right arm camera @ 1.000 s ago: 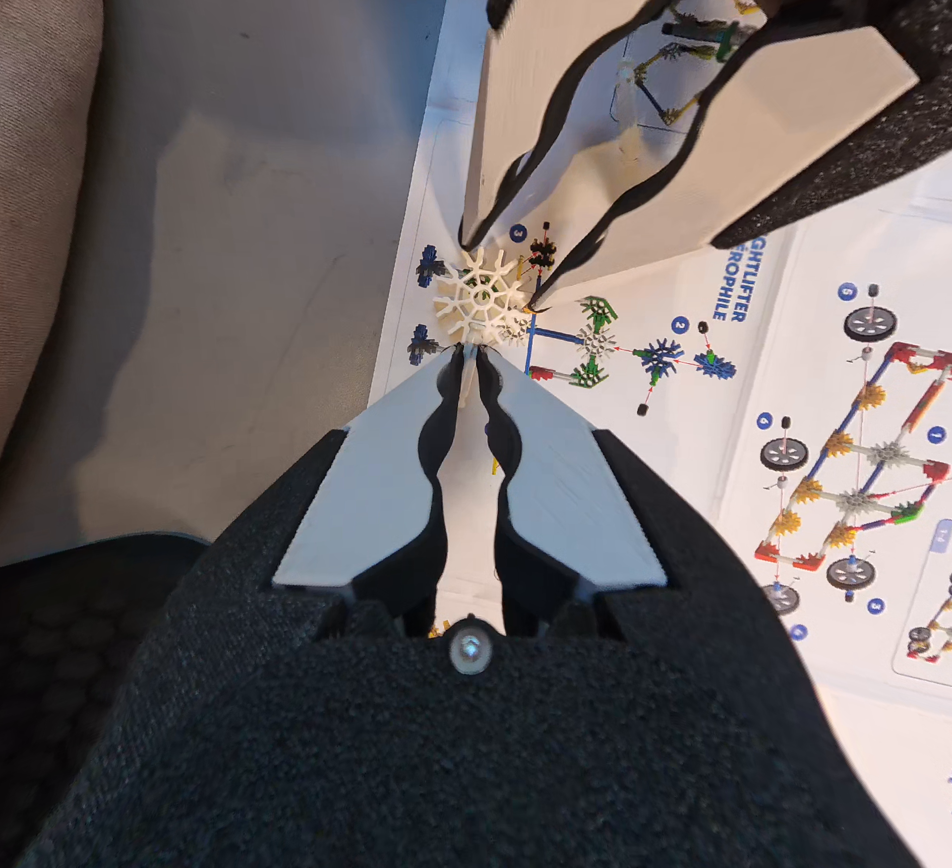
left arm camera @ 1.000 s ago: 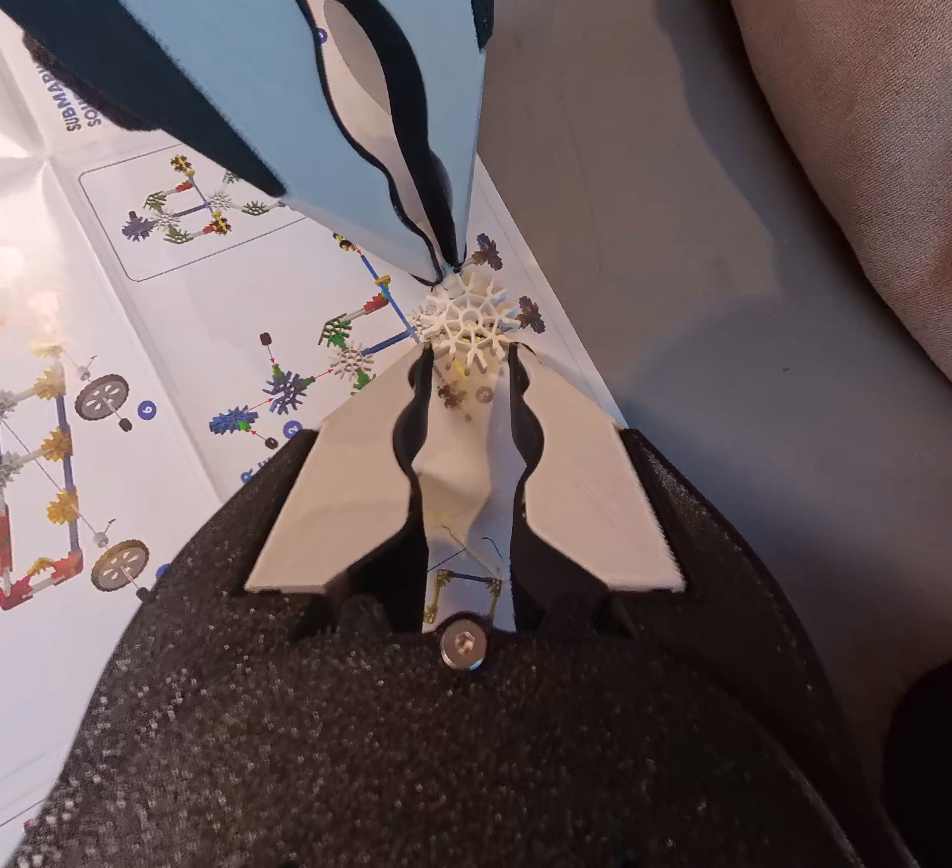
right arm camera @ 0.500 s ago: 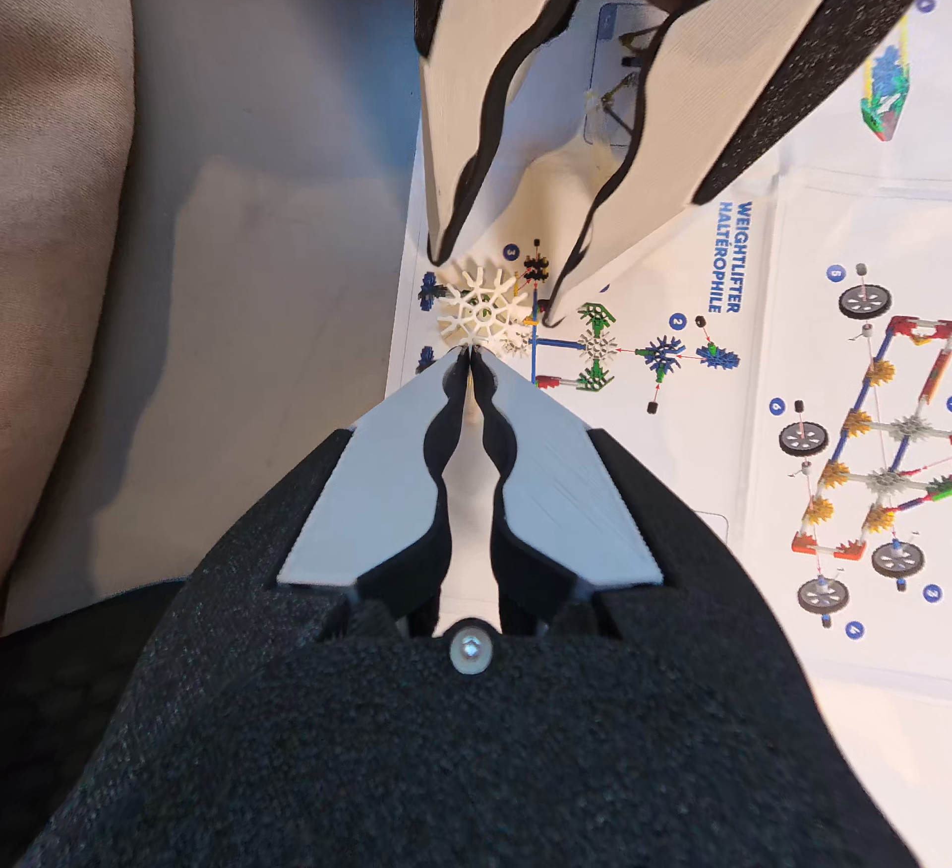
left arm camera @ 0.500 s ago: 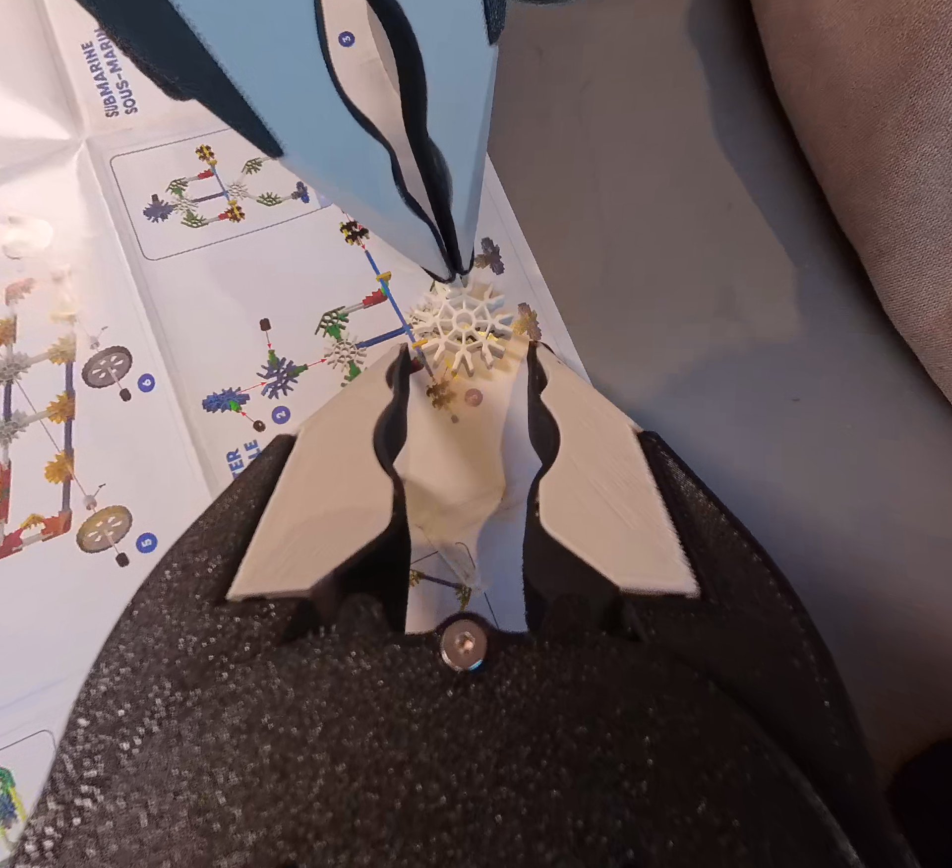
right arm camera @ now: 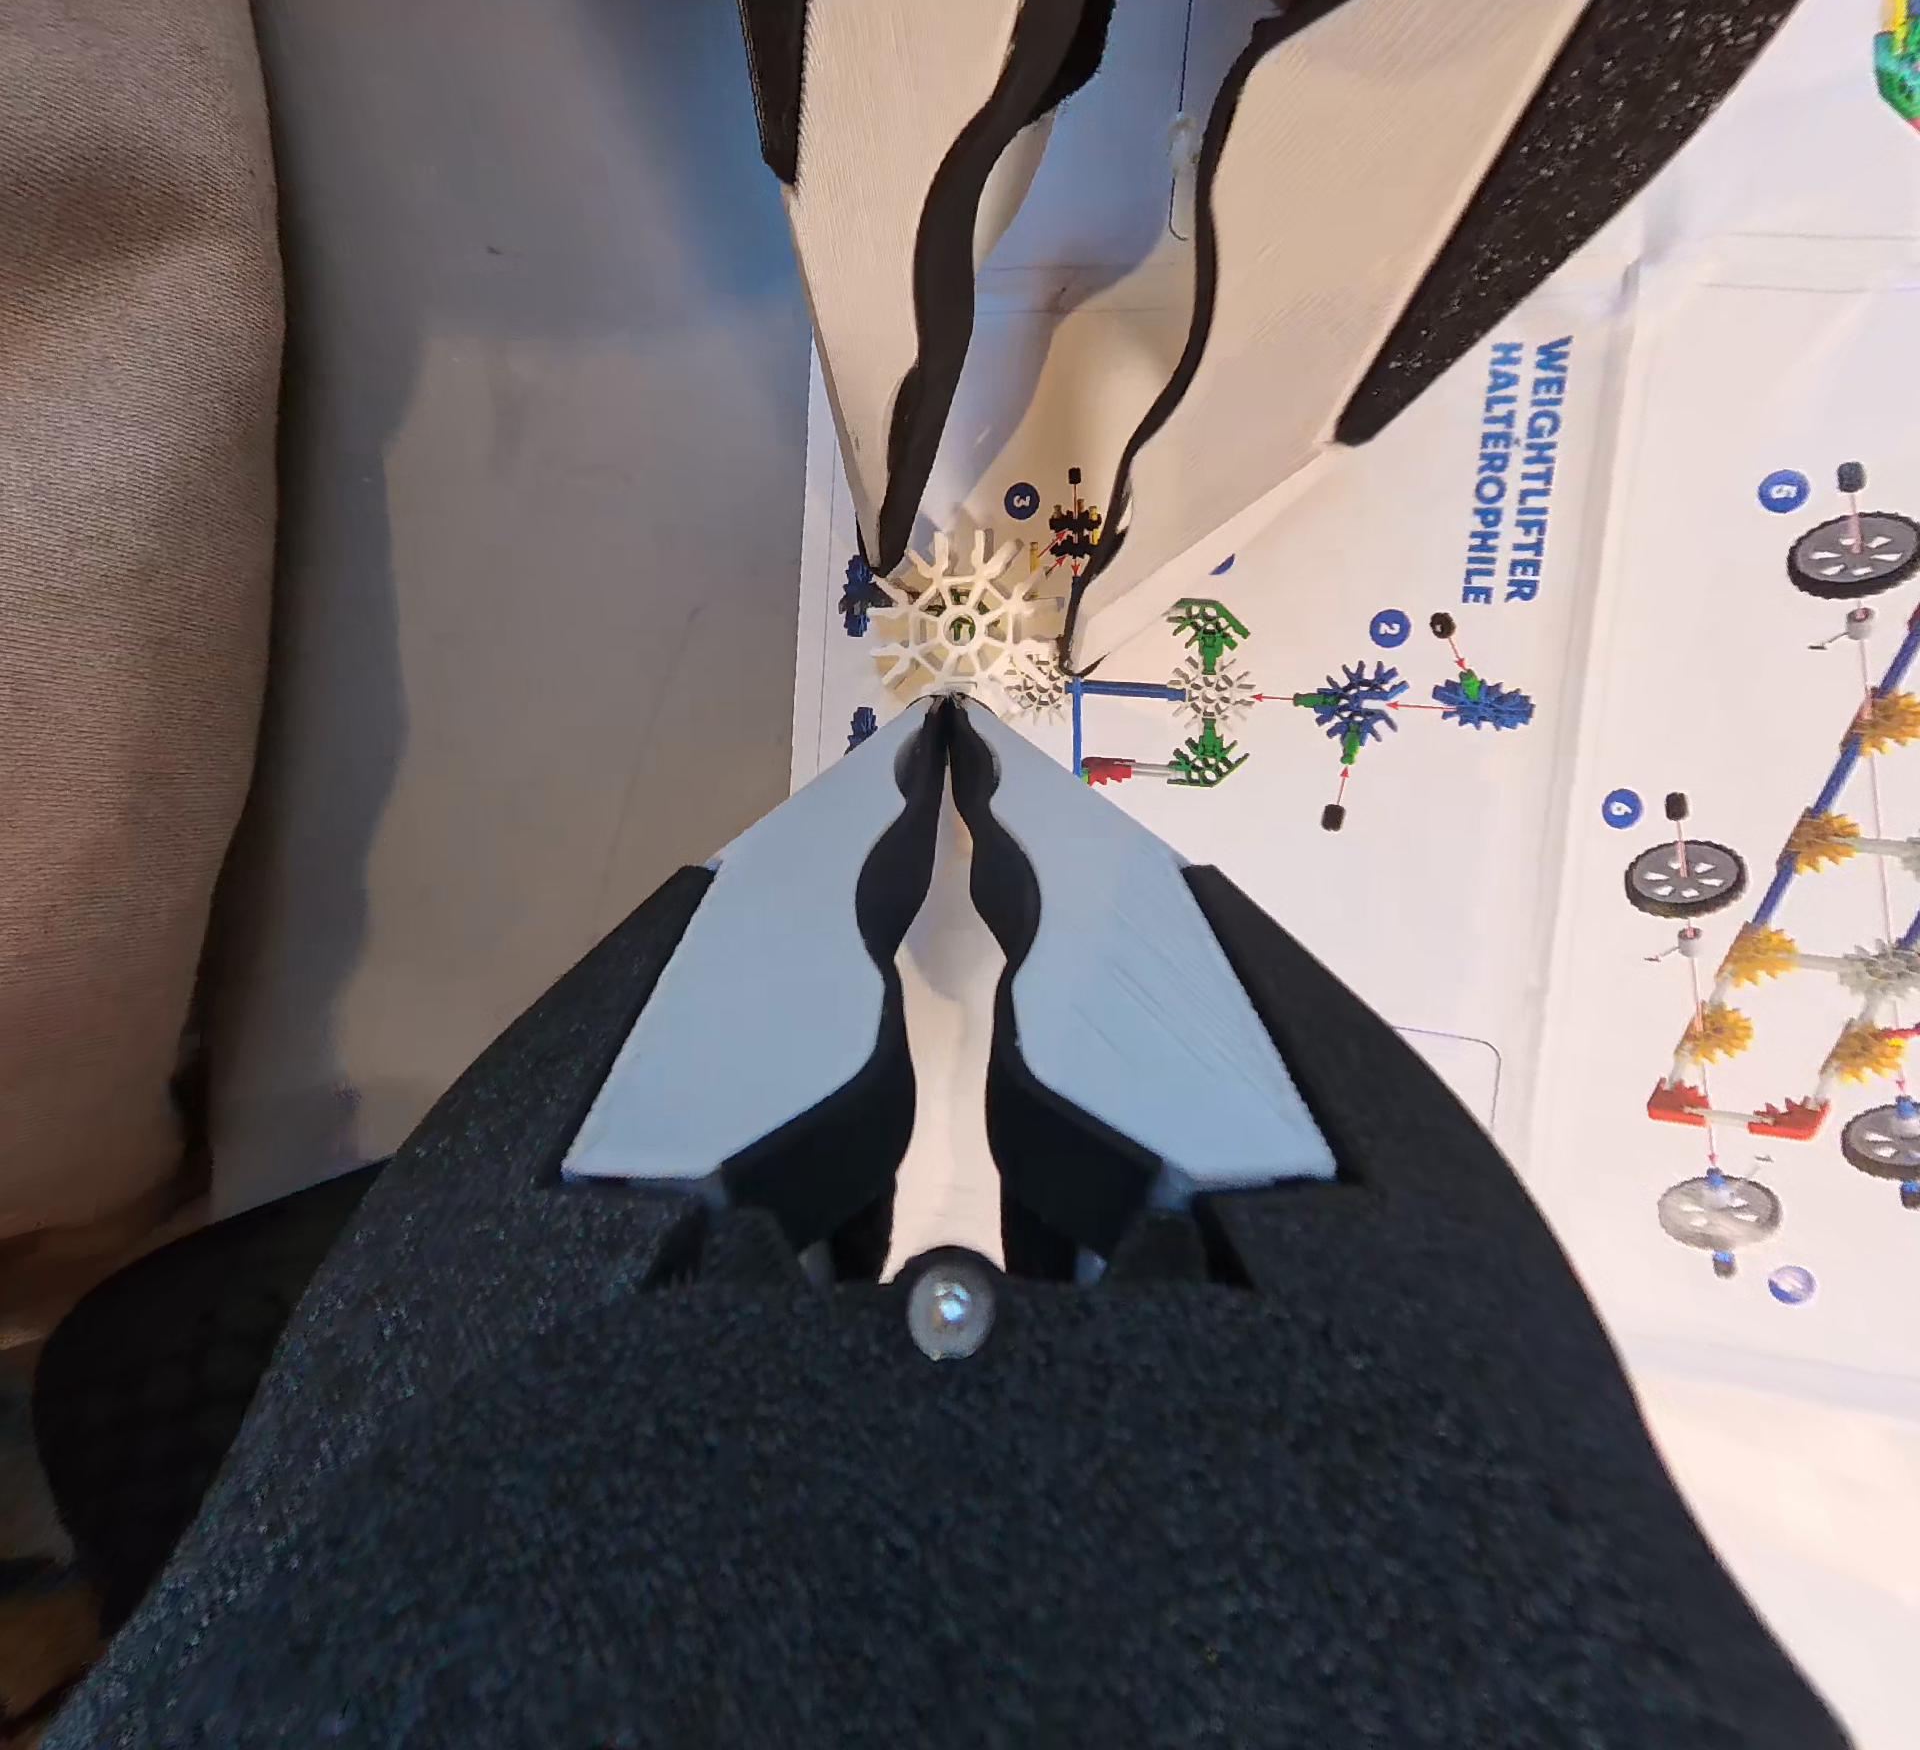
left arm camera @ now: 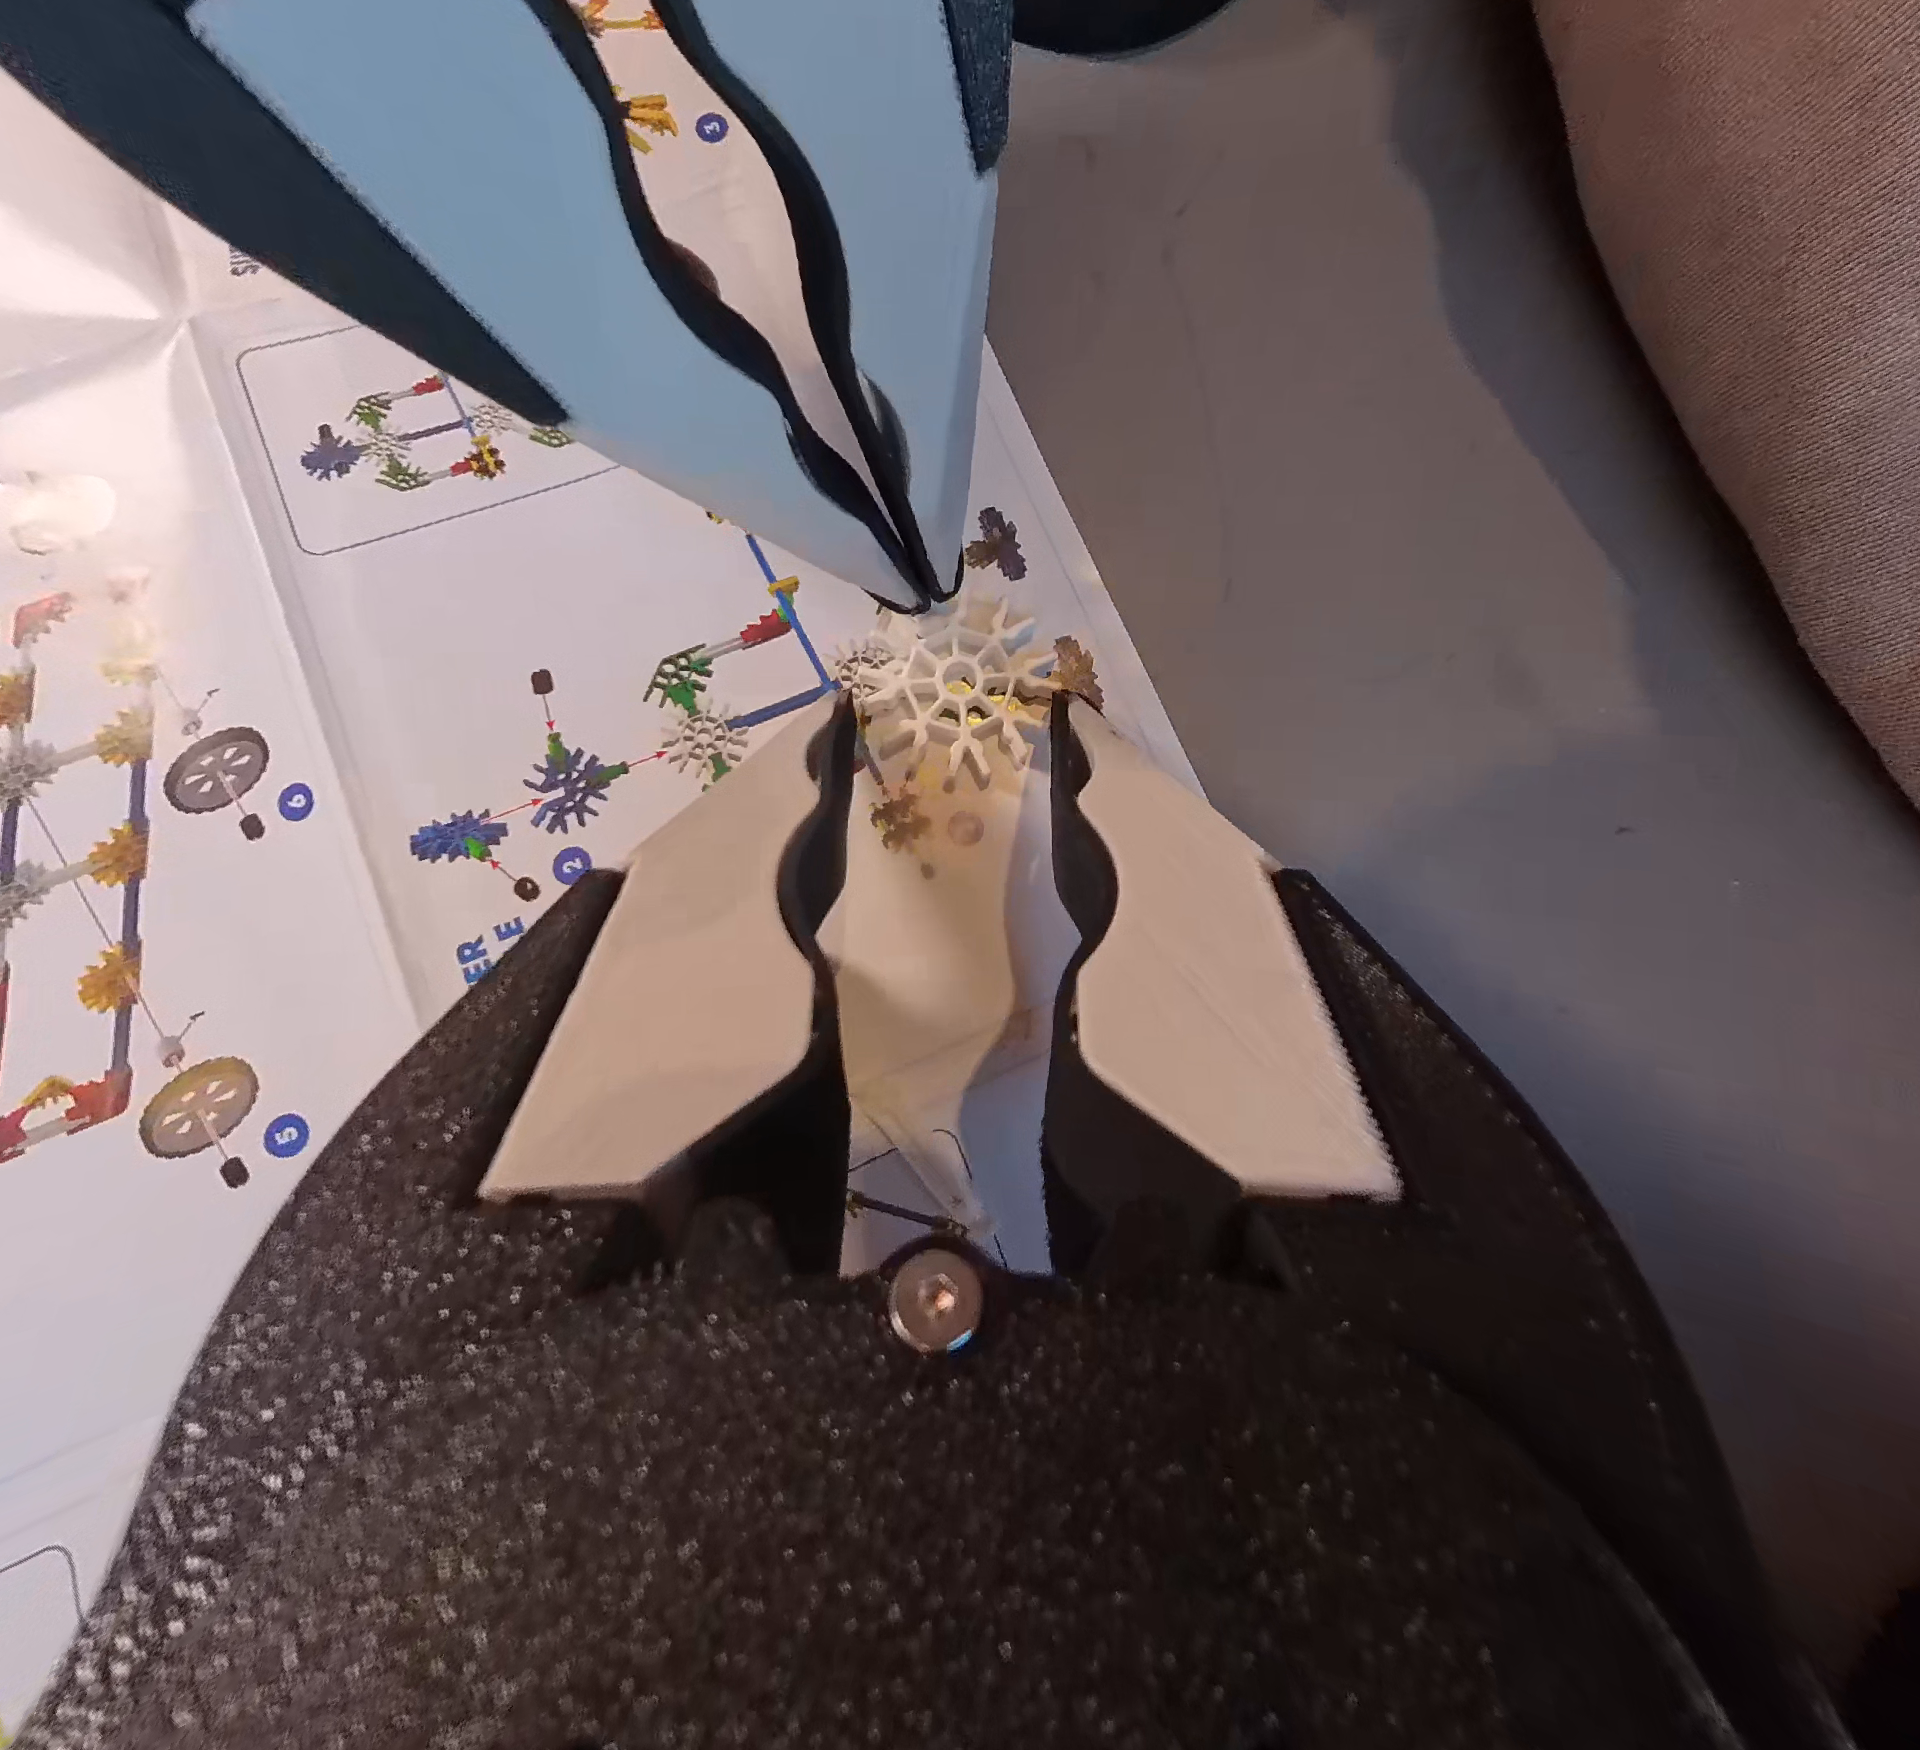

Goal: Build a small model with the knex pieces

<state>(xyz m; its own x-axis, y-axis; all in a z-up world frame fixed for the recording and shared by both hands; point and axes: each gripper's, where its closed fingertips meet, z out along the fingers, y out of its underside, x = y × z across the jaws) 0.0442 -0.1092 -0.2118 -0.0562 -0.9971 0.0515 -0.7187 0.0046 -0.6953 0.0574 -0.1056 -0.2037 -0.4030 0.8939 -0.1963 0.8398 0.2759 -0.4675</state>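
Note:
A white snowflake-shaped connector (left arm camera: 956, 698) sits over the edge of a printed instruction sheet (left arm camera: 623, 620). My right gripper (right arm camera: 945, 711), with pale blue fingers, is shut on the connector's (right arm camera: 956, 630) near rim. In the left wrist view it (left arm camera: 916, 597) comes in from the top. My left gripper (left arm camera: 951, 708), with cream fingers, is open, and its tips stand on either side of the connector, very close to its spokes. In the right wrist view it (right arm camera: 982, 607) reaches down from the top.
The instruction sheet (right arm camera: 1507, 869) lies on a grey surface (right arm camera: 571, 557) and shows coloured building diagrams. A beige cushion (left arm camera: 1714, 246) borders the grey surface; it also shows in the right wrist view (right arm camera: 104, 453). A dark object (right arm camera: 156, 1337) sits low on the left. Less than 4 cm separates the two grippers' tips.
My left gripper's jaws have widened and moved forward, so the connector now sits between its tips instead of ahead of them. The right gripper stays shut on the connector.

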